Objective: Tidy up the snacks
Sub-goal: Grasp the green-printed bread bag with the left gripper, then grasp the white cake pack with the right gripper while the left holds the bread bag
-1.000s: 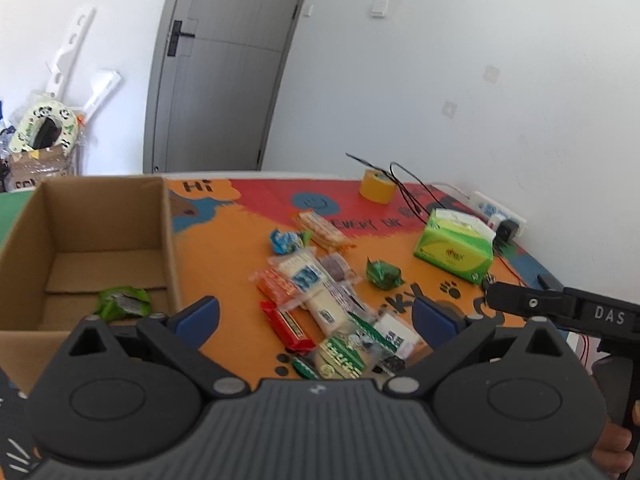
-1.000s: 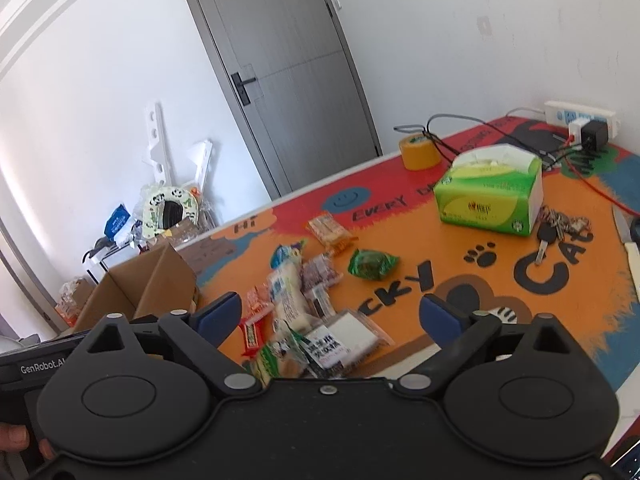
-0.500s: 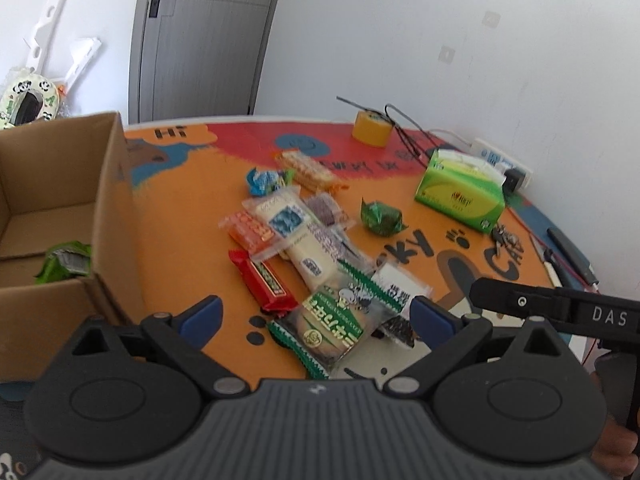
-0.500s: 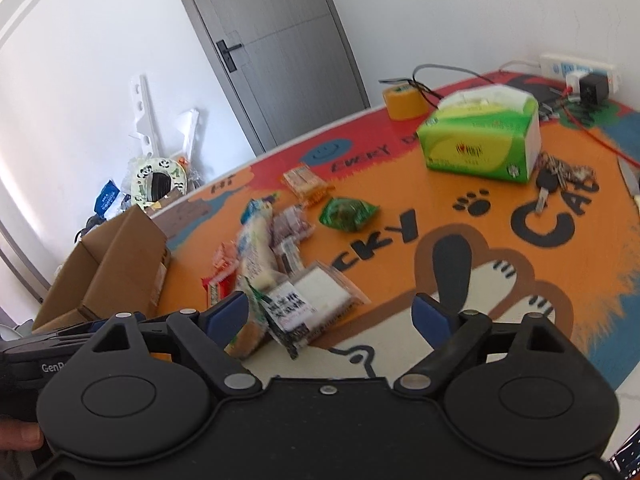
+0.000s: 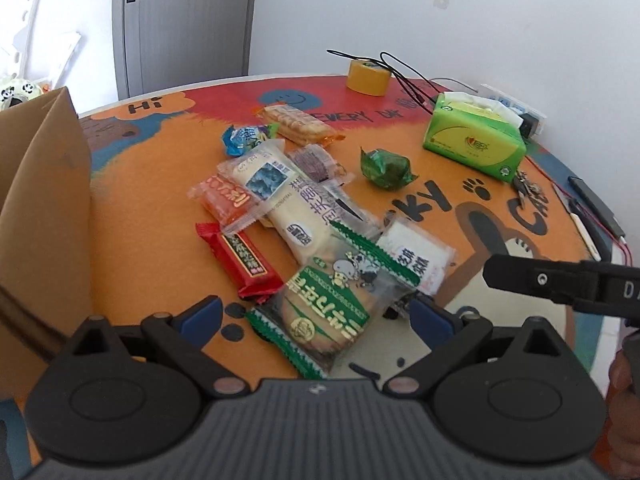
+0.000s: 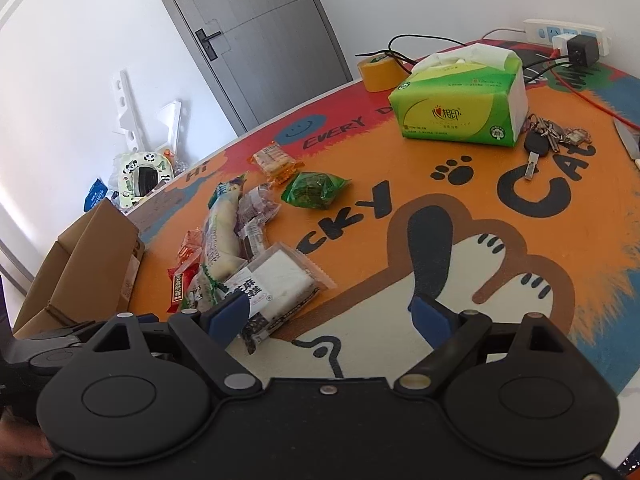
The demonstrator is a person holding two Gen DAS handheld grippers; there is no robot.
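Note:
Several wrapped snacks lie in a heap on the orange mat (image 5: 152, 220). My left gripper (image 5: 316, 316) is open just above the nearest one, a green-and-white biscuit packet (image 5: 328, 320), whose near end lies between the fingers untouched. A red bar (image 5: 240, 256) and a long white packet (image 5: 288, 200) sit behind it. My right gripper (image 6: 330, 316) is open too, low over the mat, its left fingertip in front of a white cake packet (image 6: 276, 280). A green wrapped sweet (image 6: 314, 190) lies apart. The cardboard box (image 5: 40, 200) stands at the left.
A green tissue pack (image 6: 460, 104), a yellow tape roll (image 6: 378, 72), keys (image 6: 548, 136), a power strip (image 6: 568, 36) and cables occupy the far right of the table. The right gripper's black body (image 5: 560, 284) reaches in from the right in the left wrist view.
Both grippers have sunk toward the table and closer to the snack heap. The left wrist view has swung right, so the box's inside and the green packet in it are out of sight.

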